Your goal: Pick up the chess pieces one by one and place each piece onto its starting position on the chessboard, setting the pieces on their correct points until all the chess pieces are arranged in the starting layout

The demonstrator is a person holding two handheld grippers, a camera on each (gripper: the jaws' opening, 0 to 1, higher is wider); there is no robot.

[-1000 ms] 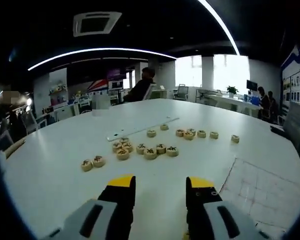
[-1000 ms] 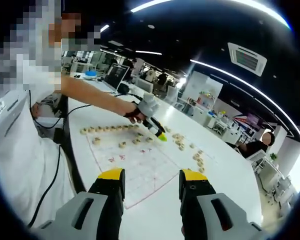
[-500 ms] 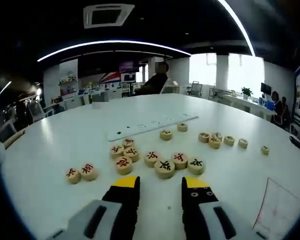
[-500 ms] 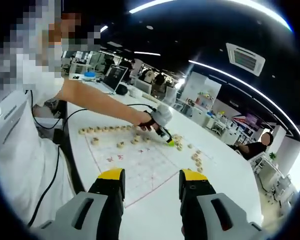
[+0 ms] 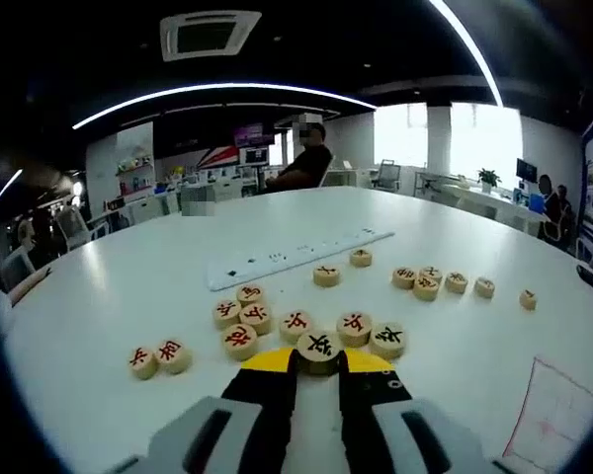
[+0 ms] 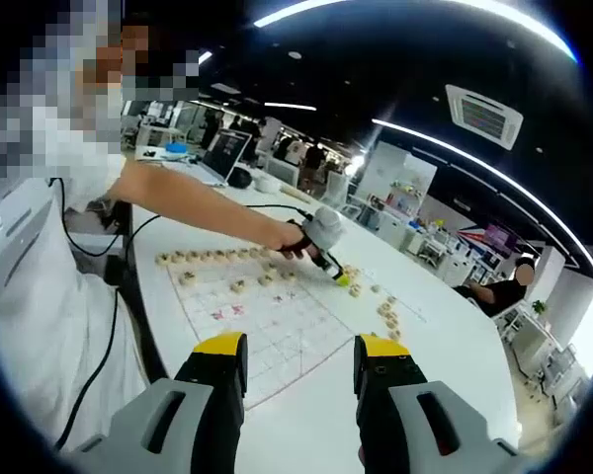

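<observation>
The left gripper (image 5: 317, 361) has its jaws drawn narrow around a round wooden chess piece (image 5: 319, 347) marked with a black character, which sits flat on the white tabletop (image 5: 128, 296) right between the yellow jaw tips. Whether the tips already press on its rim I cannot tell. That piece lies at the near edge of a loose cluster of pieces (image 5: 296, 324); just beyond it are three more discs, and a white ruler-like strip (image 5: 298, 257) lies farther back.

The chessboard (image 5: 556, 405) shows its corner to the right of the held piece, so the carry should run that way. In the right gripper view the same board (image 6: 267, 321) lies ahead of the right gripper (image 6: 301, 357), whose jaws stand wide and empty above the tabletop. A row of placed pieces (image 6: 212, 255) lines the board's far edge, with much of the grid bare.
</observation>
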